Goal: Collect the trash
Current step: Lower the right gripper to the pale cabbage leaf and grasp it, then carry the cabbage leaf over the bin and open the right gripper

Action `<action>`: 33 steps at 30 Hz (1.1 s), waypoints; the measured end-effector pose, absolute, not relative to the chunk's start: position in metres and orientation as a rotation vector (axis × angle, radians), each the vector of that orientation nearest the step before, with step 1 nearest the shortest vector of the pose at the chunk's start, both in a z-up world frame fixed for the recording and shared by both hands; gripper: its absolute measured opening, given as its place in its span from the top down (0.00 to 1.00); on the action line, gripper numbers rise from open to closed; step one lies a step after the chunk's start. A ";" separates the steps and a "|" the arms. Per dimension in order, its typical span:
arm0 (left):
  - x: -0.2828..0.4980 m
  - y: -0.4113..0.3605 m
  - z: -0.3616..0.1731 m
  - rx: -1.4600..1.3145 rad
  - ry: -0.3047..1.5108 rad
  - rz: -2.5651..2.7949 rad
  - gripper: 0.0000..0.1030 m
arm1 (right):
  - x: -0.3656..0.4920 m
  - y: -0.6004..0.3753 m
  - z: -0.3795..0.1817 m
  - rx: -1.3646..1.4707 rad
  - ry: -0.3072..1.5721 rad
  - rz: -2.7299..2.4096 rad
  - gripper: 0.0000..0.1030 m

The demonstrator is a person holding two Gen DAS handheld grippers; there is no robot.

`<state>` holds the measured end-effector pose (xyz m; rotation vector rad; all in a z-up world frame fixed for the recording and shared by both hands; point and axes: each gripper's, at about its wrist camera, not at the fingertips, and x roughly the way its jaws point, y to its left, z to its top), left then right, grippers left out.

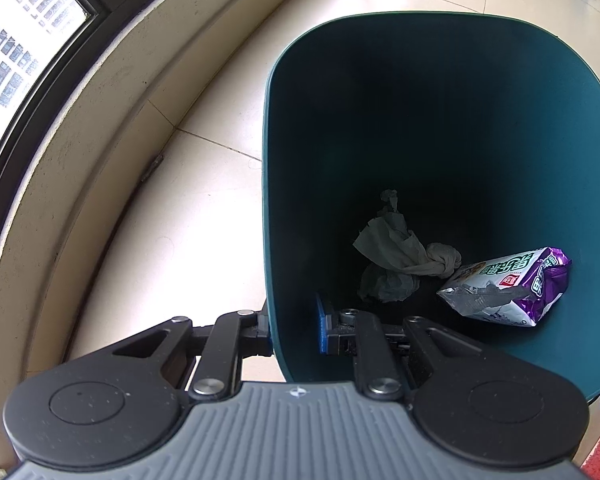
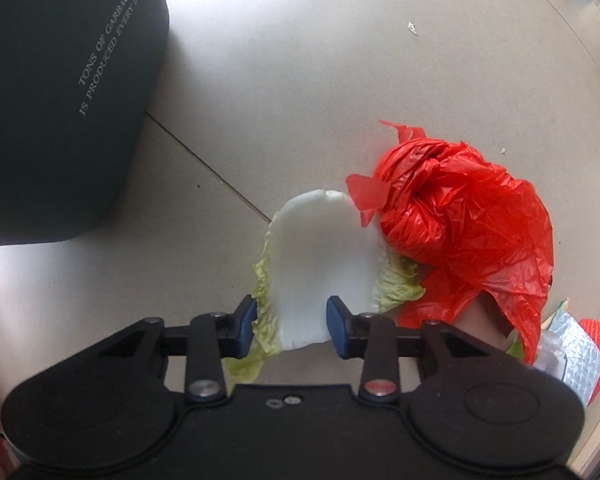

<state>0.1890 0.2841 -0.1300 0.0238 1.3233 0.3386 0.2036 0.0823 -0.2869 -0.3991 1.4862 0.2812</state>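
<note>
1. Cabbage leaf [image 2: 320, 256]: lying flat on the floor [image 2: 300, 80], touching the red plastic bag [image 2: 460, 220] on one side, well apart from the dark bin [image 2: 60, 100].
2. Looks light. Thick white stem, stiff and a bit wet, so maybe slippery. Thin green edges, soft and floppy, easy to tear.
3. Best taken by the white stem, near its narrow end. Not by the frilly green edge, likely to rip there.
4. Right gripper [image 2: 292, 326]: pointing down at the leaf, jaws drawn in close, one blue pad on each side of the stem's near end. Pads look pressed on the stem, so counted as gripping the leaf, though not lifted off the floor.
5. Red plastic bag: very light, crinkly, soft. Lying beside the leaf, with more scraps past it. Easy to snag by mistake.
6. Left gripper [image 1: 296, 328]: jaws nearly closed, pinching the wall of the bin at its rim [image 1: 272, 200], one pad outside and one blue pad inside. Holding the bin steady.
7. Inside the bin: crumpled tissues [image 1: 396, 256] and a purple snack wrapper [image 1: 512, 284] at the bottom.
8. Bin wall: smooth, hard plastic, could slide in a weak pinch.
</note>
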 end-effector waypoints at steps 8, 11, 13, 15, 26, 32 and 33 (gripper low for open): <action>0.188 0.285 -0.129 0.015 1.322 0.336 0.83 | 0.194 0.078 -0.249 -0.431 1.425 0.323 0.95; 0.188 0.286 -0.129 0.007 1.322 0.335 0.83 | 0.197 0.064 -0.226 -0.354 1.429 0.343 0.98; 0.188 0.287 -0.128 0.005 1.319 0.332 0.83 | 0.201 0.049 -0.209 -0.288 1.451 0.363 0.98; 0.188 0.288 -0.127 -0.001 1.314 0.329 0.83 | 0.204 0.041 -0.190 -0.235 1.456 0.378 0.98; 0.187 0.293 -0.121 -0.018 1.312 0.323 0.83 | 0.207 0.039 -0.067 -0.171 1.305 0.488 0.98; 0.187 0.295 -0.118 -0.021 1.309 0.319 0.83 | 0.216 0.051 0.015 -0.087 1.169 0.578 0.98; 0.187 0.295 -0.118 -0.022 1.309 0.318 0.83 | 0.218 0.053 0.028 -0.058 1.147 0.595 0.98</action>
